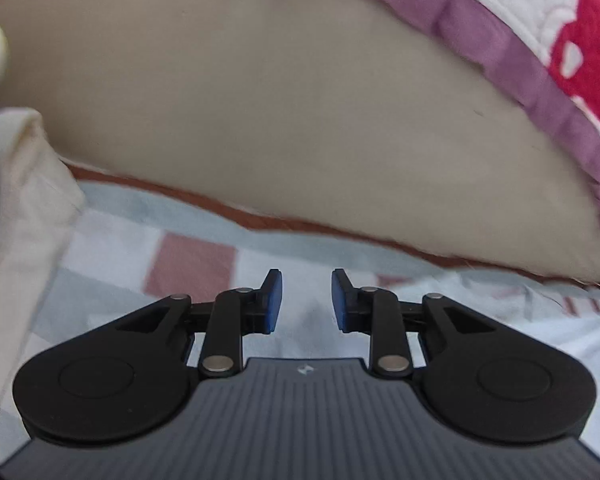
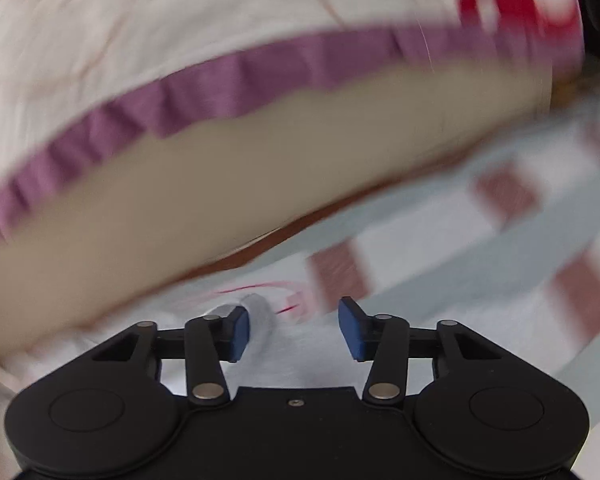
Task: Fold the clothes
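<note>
Left wrist view: pale checked garment (image 1: 148, 240) fills lower frame, its brown-trimmed edge running lower left to right; beige surface (image 1: 280, 120) beyond lies bare, purple-bordered quilt (image 1: 520, 60) at upper right. Left gripper (image 1: 307, 300) released, jaws slightly apart, nothing between. Right wrist view, blurred: garment (image 2: 440, 240) lower right. Right gripper (image 2: 294, 330) open wider; white cloth fold (image 2: 260, 312) touches the left pad, not pinched.
</note>
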Demonstrator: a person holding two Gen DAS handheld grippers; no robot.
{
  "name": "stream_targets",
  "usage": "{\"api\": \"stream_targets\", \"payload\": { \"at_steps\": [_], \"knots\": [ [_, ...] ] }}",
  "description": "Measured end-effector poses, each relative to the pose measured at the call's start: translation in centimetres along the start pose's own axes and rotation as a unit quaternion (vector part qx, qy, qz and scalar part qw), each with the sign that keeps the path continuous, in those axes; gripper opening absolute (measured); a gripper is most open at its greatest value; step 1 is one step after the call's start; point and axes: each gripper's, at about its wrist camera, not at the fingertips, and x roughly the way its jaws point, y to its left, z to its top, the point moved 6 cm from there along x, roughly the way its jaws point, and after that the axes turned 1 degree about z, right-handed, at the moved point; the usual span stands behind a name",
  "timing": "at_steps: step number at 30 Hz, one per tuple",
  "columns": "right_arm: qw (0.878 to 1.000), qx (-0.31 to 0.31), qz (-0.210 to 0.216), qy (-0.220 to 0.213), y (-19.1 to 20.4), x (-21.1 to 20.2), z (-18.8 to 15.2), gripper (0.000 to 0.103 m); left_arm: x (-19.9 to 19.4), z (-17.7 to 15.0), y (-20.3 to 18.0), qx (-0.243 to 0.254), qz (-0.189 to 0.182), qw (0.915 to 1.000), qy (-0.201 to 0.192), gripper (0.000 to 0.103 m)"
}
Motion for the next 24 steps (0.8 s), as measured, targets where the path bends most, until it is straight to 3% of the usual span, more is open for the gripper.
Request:
{"api": "stream_targets", "payload": {
  "at_steps": [2, 4, 5, 6, 8, 10, 12, 15, 17, 19, 24],
  "knots": [
    [0.993, 0.103, 0.058, 0.017, -0.7, 0.7, 0.2, 0.057, -0.1, -1.0, -0.7, 0.021, -0.014, 0.9994, 0.024, 0.027],
    [0.978, 0.182, 0.098, 0.009, -1.2, 0.9, 0.5, 0.057, -0.5, -2.5, -1.4, 0.052, -0.011, 0.9983, 0.025, 0.039],
    [0.977, 0.189, 0.101, 0.000, -1.2, 0.8, 0.7, 0.057, -0.5, -3.4, -1.6, 0.061, -0.012, 0.9977, 0.027, 0.048],
    [0.976, 0.193, 0.102, -0.008, -1.2, 0.7, 0.8, 0.057, -0.4, -4.1, -1.7, 0.069, -0.013, 0.9970, 0.032, 0.049],
    [0.986, 0.145, 0.082, -0.011, -0.8, 0.7, 0.8, 0.057, 0.3, -5.4, -1.7, 0.083, -0.010, 0.9952, 0.052, 0.050],
    [0.998, 0.060, 0.035, -0.005, -0.3, 0.7, 0.0, 0.057, 1.0, -6.1, -1.7, 0.094, -0.004, 0.9933, 0.067, 0.049],
    [0.999, -0.042, -0.013, -0.004, -0.1, 0.7, -1.2, 0.057, 1.6, -6.3, -1.5, 0.103, 0.001, 0.9921, 0.071, 0.050],
    [0.981, -0.185, -0.066, 0.007, 0.2, 0.9, -3.3, 0.055, 2.5, -5.8, -1.4, 0.104, 0.014, 0.9922, 0.067, 0.054],
    [0.964, -0.256, -0.076, 0.022, 0.6, 1.1, -4.6, 0.052, 3.3, -5.2, -1.5, 0.097, 0.010, 0.9931, 0.066, 0.054],
    [0.953, -0.289, -0.078, 0.033, 1.3, 1.9, -5.3, 0.051, 4.6, -4.7, -1.7, 0.099, 0.000, 0.9931, 0.063, 0.054],
    [0.955, -0.283, -0.087, 0.028, 2.4, 4.2, -4.7, 0.052, 5.8, -4.0, -2.5, 0.116, -0.010, 0.9918, 0.051, 0.054]
  ]
}}
